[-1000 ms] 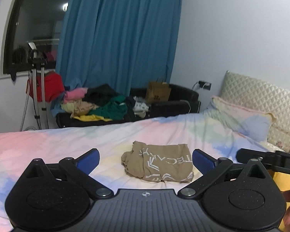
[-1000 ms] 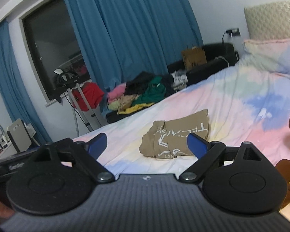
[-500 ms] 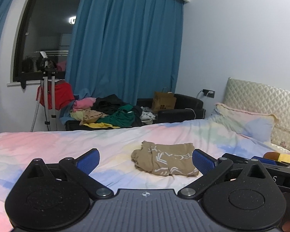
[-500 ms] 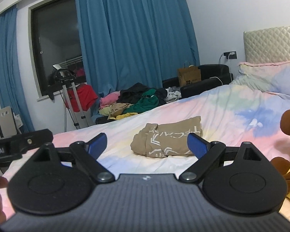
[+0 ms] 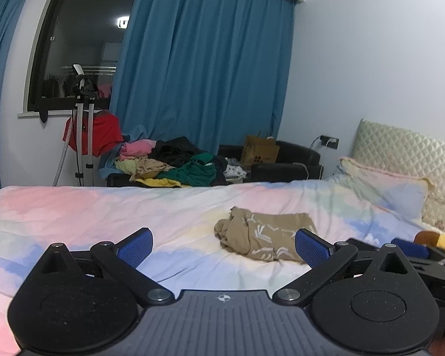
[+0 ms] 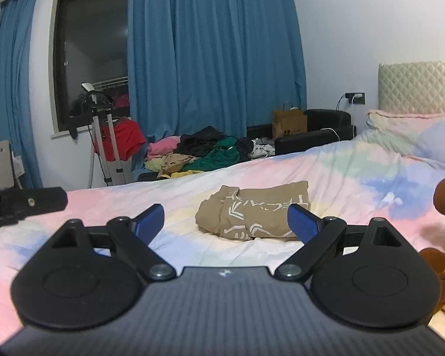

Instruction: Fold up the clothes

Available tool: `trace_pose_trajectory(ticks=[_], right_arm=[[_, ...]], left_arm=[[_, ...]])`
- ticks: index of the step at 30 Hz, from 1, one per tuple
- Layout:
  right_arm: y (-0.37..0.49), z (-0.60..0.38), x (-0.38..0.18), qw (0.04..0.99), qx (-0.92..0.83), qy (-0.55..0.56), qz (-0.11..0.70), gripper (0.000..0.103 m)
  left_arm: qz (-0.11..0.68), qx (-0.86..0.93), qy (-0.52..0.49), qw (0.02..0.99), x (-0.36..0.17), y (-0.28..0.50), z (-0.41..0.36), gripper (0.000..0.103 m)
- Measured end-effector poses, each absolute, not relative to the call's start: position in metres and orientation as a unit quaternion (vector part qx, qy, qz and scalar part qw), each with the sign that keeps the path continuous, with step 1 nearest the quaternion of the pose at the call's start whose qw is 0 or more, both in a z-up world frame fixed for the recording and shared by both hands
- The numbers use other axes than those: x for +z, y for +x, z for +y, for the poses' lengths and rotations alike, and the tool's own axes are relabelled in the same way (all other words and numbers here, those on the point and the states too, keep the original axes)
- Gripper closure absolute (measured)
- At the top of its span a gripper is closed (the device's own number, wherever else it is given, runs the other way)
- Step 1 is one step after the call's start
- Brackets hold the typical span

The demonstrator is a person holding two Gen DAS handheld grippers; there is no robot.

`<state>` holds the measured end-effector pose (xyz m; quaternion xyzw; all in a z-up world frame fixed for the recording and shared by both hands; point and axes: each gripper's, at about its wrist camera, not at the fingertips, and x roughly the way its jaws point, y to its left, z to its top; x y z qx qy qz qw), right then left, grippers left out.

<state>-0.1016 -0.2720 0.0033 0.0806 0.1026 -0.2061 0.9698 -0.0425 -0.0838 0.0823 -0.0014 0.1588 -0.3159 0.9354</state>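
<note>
The tan T-shirt point(image 5: 264, 238) lies bunched on the bed point(image 5: 74, 207), soft and light; both tools, left tool point(image 5: 224, 244) and right tool point(image 6: 225, 221), gape empty just before it; pinch a loose edge

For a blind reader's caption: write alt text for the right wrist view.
A folded tan shirt with white lettering lies on a pastel bedspread, just beyond the open, empty right tongs. Behind the bed, a pile of clothes sits before blue curtains and a dark window.
</note>
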Motion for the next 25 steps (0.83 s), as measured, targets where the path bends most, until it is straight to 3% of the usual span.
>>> trace_pose_trajectory(ticks=[25], right_arm=[[-0.1009,-0.2701,0.0025,0.968,-0.207,0.08,0.12,0.012]], left_arm=[[0.16,-0.311,0.013,0.937,0.0765,-0.0463,-0.0824,0.0]])
